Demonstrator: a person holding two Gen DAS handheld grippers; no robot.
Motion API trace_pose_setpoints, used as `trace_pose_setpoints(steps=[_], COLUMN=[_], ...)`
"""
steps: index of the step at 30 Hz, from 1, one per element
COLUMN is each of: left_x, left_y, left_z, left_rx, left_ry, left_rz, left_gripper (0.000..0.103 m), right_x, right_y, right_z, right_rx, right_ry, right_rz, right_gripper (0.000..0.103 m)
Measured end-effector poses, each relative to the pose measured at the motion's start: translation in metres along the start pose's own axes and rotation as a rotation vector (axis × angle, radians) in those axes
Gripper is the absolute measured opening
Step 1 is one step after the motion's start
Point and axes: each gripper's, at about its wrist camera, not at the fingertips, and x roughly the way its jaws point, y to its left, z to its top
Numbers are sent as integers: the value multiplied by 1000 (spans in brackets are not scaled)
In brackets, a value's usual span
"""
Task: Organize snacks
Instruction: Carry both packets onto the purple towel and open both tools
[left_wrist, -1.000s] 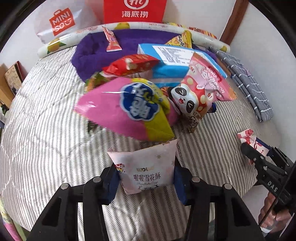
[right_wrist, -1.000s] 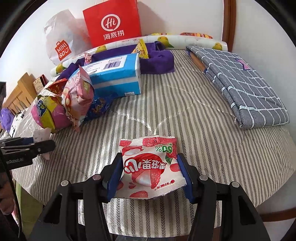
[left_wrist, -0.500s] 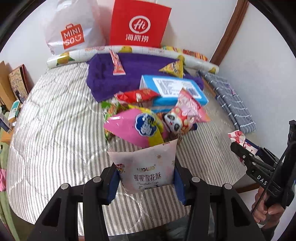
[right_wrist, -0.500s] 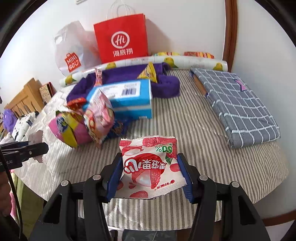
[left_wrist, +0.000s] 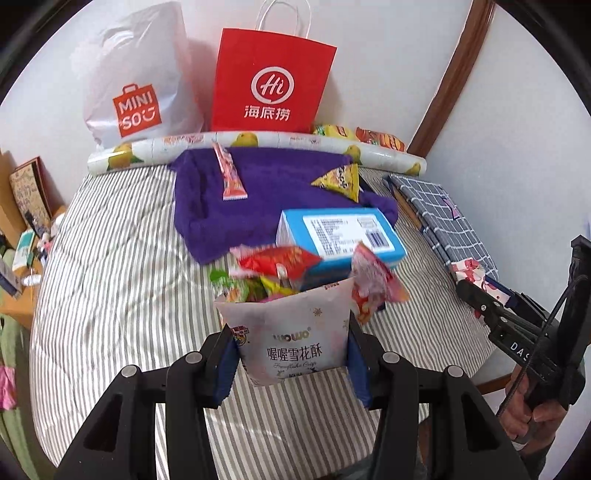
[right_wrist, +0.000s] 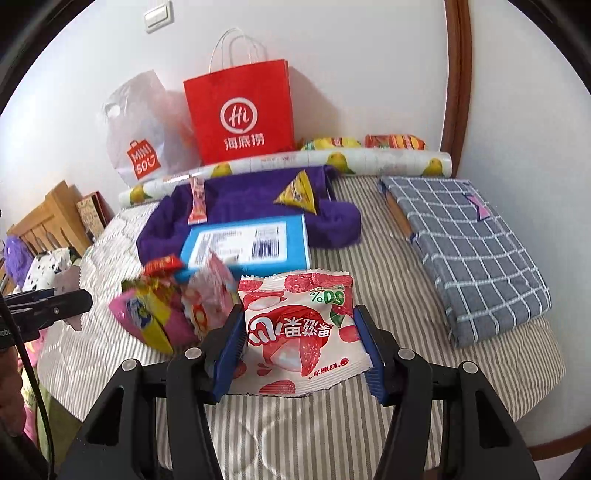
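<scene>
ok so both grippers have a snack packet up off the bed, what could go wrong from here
1. The left gripper pinches the pale pink packet only at its lower end; it could swing or slip.
2. The strawberry packet in the right gripper is a puffy pouch that might squirm free.
3. The loose snack pile lies just beyond both grippers; a low pass may scatter it.

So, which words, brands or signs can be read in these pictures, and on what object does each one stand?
"MINISO": white plastic bag.
"Hi" and "海底捞": red paper bag.
"WOWO" and "喔喔雪花酥": pale packet in the left gripper.
"50%", seen upside down: strawberry packet in the right gripper; its other characters are unclear.
"DAS", cut off: the right gripper's side, in the left view.
Blue box label: too small.
</scene>
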Motion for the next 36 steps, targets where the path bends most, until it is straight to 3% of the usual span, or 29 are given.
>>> trace_pose_setpoints(steps=[19,36], left_x=[29,80], left_y=[25,60], left_z=[75,117], left_rx=[-10,-108], left_ry=[-24,-2], left_rz=[-30,-36], left_gripper=[48,48], right_x=[38,126], right_y=[6,18], right_z=[78,132], right_rx=[23,-11], right_ry=[-59,-13], right_rz=[-2,74], right_gripper=[57,57])
